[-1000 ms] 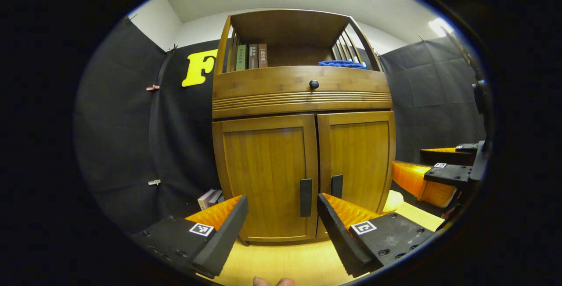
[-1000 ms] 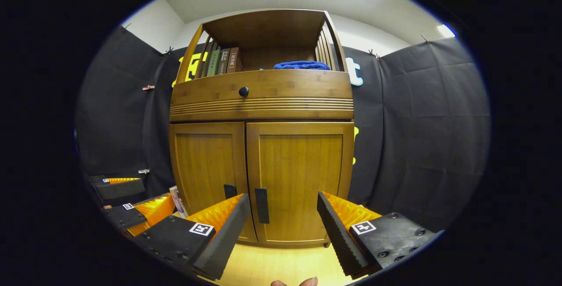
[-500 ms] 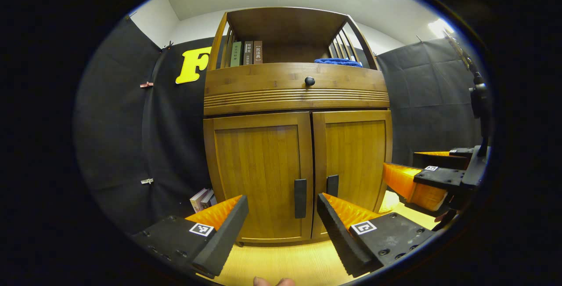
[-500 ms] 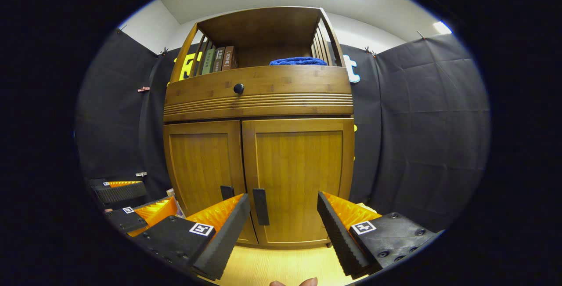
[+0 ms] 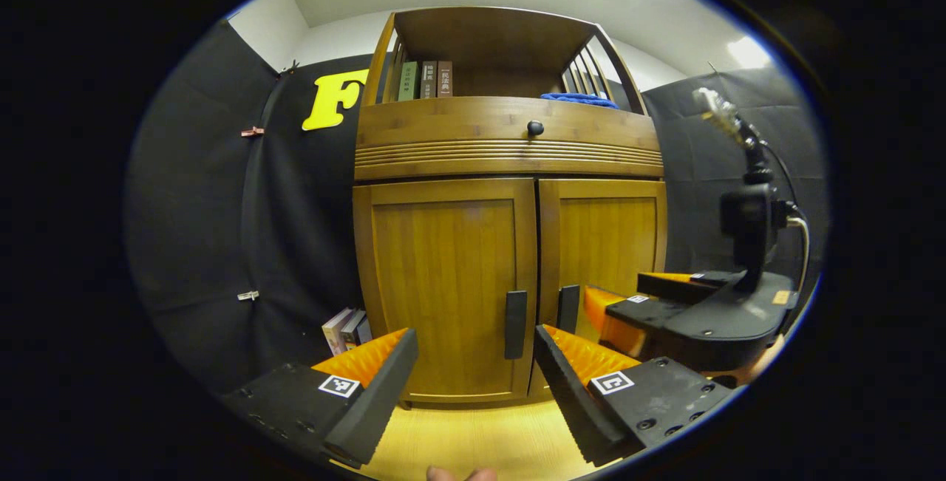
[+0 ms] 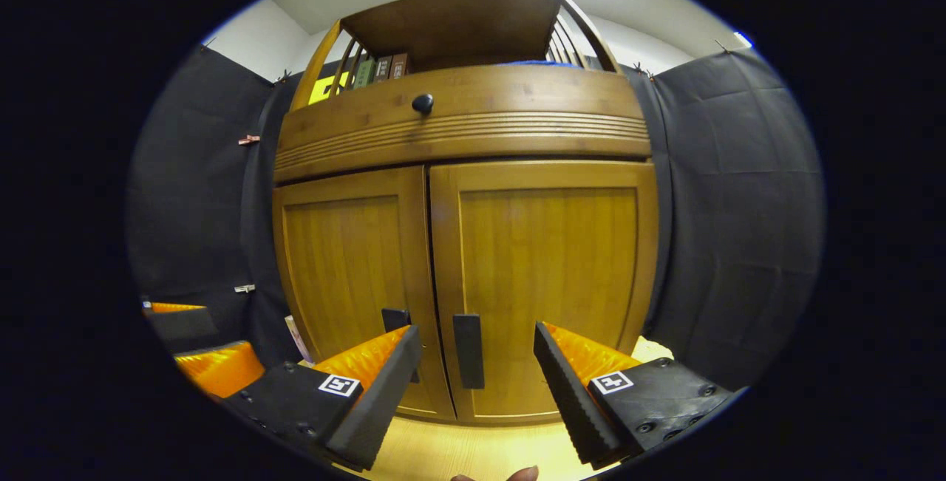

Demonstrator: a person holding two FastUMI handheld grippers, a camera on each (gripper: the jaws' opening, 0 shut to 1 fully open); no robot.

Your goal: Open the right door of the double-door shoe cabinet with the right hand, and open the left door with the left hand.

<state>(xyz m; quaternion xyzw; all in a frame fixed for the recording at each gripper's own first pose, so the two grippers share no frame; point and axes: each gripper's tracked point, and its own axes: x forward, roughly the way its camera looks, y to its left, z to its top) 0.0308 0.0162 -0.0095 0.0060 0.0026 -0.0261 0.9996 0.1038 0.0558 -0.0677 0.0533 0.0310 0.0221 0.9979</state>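
Reaching with both fingers spread wide, the right tongs [image 6: 477,385] line up around the right door's handle [image 6: 468,351] to pull it, while the left tongs [image 5: 473,385], also spread, wait near the left door's handle [image 5: 515,314].

left door handle [image 6: 397,318] — half hidden behind gripper finger | books [image 5: 423,80] — spines too small (unreadable)

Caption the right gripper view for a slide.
Open right gripper lined up on the closed right door's handle.
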